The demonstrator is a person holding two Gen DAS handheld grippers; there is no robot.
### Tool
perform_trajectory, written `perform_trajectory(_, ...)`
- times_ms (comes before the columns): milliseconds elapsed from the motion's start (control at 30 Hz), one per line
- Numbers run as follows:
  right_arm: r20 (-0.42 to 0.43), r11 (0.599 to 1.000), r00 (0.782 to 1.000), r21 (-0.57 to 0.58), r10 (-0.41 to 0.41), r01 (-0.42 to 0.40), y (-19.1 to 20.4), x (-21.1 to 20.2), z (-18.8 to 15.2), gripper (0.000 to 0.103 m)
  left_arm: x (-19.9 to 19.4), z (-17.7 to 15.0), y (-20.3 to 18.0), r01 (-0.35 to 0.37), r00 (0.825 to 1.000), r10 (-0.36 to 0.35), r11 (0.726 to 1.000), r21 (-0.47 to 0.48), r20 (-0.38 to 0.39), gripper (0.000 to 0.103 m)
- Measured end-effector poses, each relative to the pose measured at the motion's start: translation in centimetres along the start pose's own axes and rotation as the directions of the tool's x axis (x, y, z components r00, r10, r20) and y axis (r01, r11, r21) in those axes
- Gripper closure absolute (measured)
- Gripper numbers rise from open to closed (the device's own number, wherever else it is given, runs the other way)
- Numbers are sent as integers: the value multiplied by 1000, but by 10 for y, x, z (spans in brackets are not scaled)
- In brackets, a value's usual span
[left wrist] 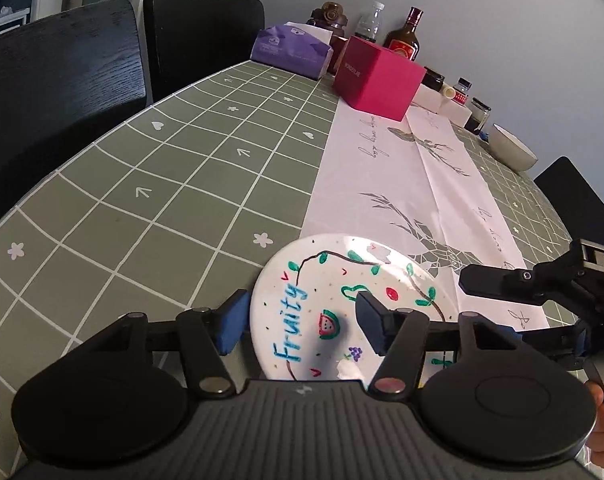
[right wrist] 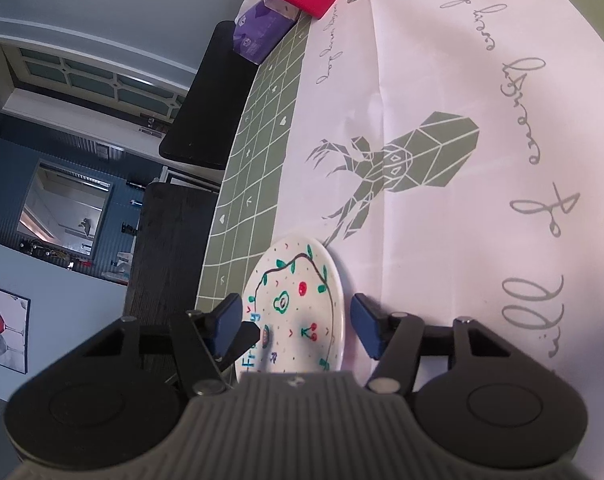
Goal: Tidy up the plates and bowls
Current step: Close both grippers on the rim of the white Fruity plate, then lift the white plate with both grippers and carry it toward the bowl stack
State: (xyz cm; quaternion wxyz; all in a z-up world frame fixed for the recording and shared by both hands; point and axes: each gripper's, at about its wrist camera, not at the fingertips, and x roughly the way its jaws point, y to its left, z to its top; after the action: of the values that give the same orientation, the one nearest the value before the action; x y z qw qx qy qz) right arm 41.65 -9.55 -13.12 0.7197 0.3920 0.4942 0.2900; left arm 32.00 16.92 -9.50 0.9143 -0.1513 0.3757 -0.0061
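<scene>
White bowl (left wrist: 512, 148) only left-view.

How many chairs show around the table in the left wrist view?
3: two black chairs along the table's left side, one chair corner at the right edge. Others may be out of frame.

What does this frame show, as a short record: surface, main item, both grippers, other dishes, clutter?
surface: table with green grid cloth and a white deer-print runner
main item: painted plate lettered "Fruity", lying partly on the runner
left gripper: open, jaws either side of the plate's rim, pads not pressing
right gripper: open, straddling the plate's opposite edge
other dishes: white bowl at the far right
clutter: pink box, purple tissue pack, bottles by the wall
</scene>
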Motion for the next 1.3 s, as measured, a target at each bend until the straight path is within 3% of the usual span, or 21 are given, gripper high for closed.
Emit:
perform_trajectory(67, -7, 1000, 1000, 8, 2, -2, 0, 2, 0, 43, 1, 1, 0, -4, 1000, 4, 1000, -6, -1, 45)
perform_trajectory(333, -23, 995, 999, -94, 35, -37, 4, 3, -6, 42, 0, 3, 24, 100, 995, -97, 985, -140, 28, 45)
perform_trajectory(433, -8, 997, 998, -48, 60, -60, -1, 1, -4, 41, 2, 6, 42, 180, 983, -182, 950, -253, 17, 45)
perform_trajectory(533, 3, 996, 996, 0, 89, -89, -6, -1, -2, 39, 3, 2, 54, 228, 972, -229, 897, -378, 41, 45)
perform_trajectory(700, 15, 995, 995, -2, 103, -103, -6, -2, -3, 38, 4, -1, 59, 272, 961, -263, 868, -415, 81, 46)
perform_trajectory(767, 94, 981, 982, 88, 166, -174, -21, -9, -5, 38, 3, -1, 62, 313, 948, -304, 842, -440, 92, 46)
perform_trajectory(800, 120, 970, 973, 116, 199, -212, -27, -10, -6, 39, 3, 0, 62, 312, 948, -303, 842, -440, 94, 46)
perform_trajectory(900, 94, 976, 978, 99, 185, -194, -30, -9, -6, 53, 1, -1, 59, 298, 954, -281, 852, -431, 105, 47)
perform_trajectory(967, 72, 974, 978, 98, 196, -202, -28, -8, -7, 52, 0, -1, 61, 299, 954, -278, 850, -433, 113, 47)
perform_trajectory(1033, 67, 972, 978, 110, 199, -206, -28, -8, -8, 51, 0, -1, 65, 338, 940, -315, 822, -458, 129, 47)
perform_trajectory(1100, 102, 978, 981, 111, 166, -177, -28, -10, -10, 56, -1, -2, 68, 362, 930, -340, 795, -486, 136, 60)
perform_trajectory(1167, 133, 983, 982, 109, 134, -149, -31, -13, -12, 66, 0, 0, 66, 337, 939, -324, 810, -479, 114, 74)
perform_trajectory(1233, 149, 976, 979, 149, 139, -161, -39, -14, -14, 74, 2, -2, 66, 328, 942, -317, 809, -488, 108, 80)
perform_trajectory(1300, 170, 976, 978, 158, 123, -150, -43, -17, -17, 85, 5, -4, 68, 337, 936, -338, 786, -518, 98, 84)
